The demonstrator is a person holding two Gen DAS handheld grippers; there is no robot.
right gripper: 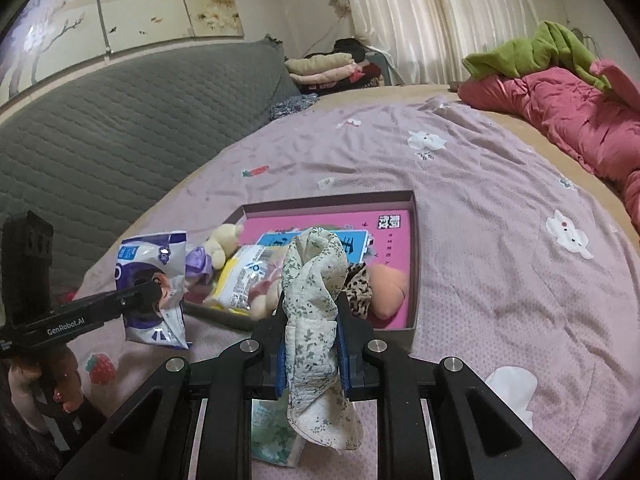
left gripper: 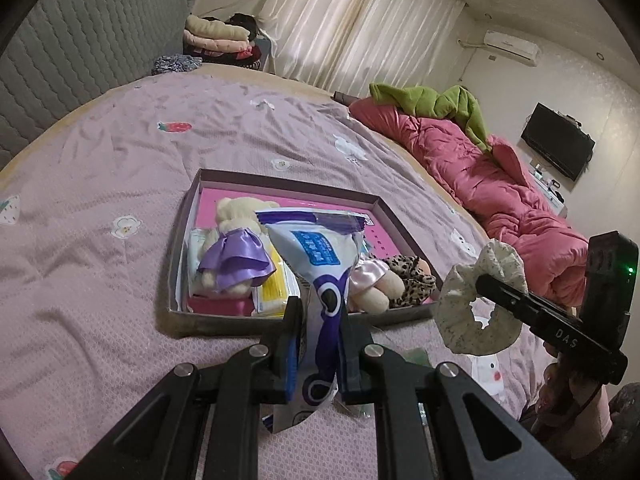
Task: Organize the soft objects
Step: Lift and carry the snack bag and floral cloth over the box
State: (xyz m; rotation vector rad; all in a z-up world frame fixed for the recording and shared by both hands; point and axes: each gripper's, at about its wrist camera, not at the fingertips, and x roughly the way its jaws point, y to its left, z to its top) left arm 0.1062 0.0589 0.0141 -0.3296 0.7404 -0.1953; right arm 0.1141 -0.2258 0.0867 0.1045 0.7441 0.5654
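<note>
left gripper (left gripper: 318, 312): clamped on a blue-and-white plastic pouch (left gripper: 320, 256), pinched low down so the top flops forward, held up off the bed just at the near wall of the box

right gripper (right gripper: 311, 312): squeezed onto a floral scrunchie (right gripper: 314, 280), which is bunched between the blue pads and dangling out the back, also in the air on the near side of the box

box (left gripper: 280, 184): shallow, pink floor, sitting on the lilac bedsheet (left gripper: 100, 160). The near half is already crowded: plush bear in a purple dress (left gripper: 232, 248), a second plush (left gripper: 376, 284), a leopard-print scrunchie (left gripper: 412, 276), a yellow packet (right gripper: 240, 276), a peach cushion-looking thing (right gripper: 386, 288)

free space: far half of the pink floor looks bare, so I'd aim there

how I'd do it: one hand at a time so they don't bump. Carry each item over the near wall and past the plushies, drop low before letting go

watch out: the pouch is slippery and floppy and could slide onto the bear. The scrunchie may snag on the pads, so spread the fingers fully

leftover: a green patterned packet (right gripper: 276, 436) lies on the sheet under the right gripper, probably next
</note>
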